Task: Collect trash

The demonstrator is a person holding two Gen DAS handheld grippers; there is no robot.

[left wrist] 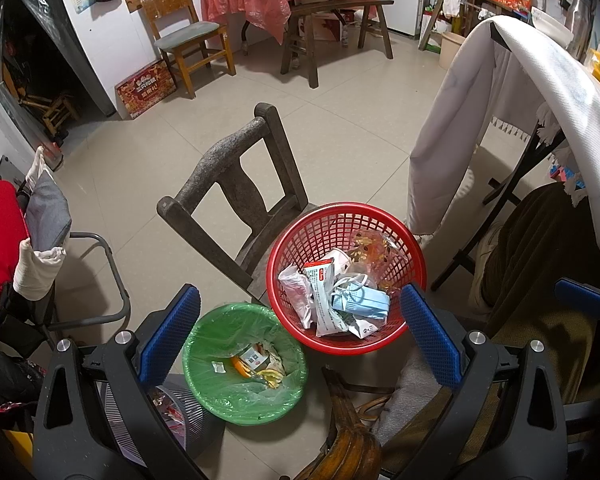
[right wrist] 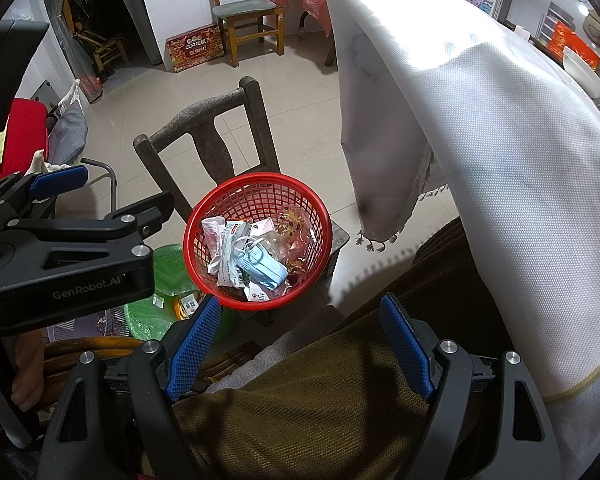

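A red mesh basket (left wrist: 328,228) (right wrist: 260,184) sits on the seat of a dark wooden chair (left wrist: 236,172). It holds a blue face mask (left wrist: 364,304) (right wrist: 262,266), a printed paper packet (left wrist: 320,280) and crumpled plastic wrappers. Beside it on the floor stands a bin with a green bag (left wrist: 204,344), with food scraps and a small jar inside. My left gripper (left wrist: 300,294) hangs open above both containers, nothing between its blue pads. My right gripper (right wrist: 300,302) is also open and empty, just short of the basket, over a person's olive trouser leg (right wrist: 320,400).
A white tablecloth (right wrist: 480,160) drapes over a table on the right. A grey mesh bin (left wrist: 180,412) and a bamboo chair arm (left wrist: 348,440) lie close below. A folding chair with clothes (left wrist: 48,216) is at the left. A wooden chair and a red-covered table stand at the far wall.
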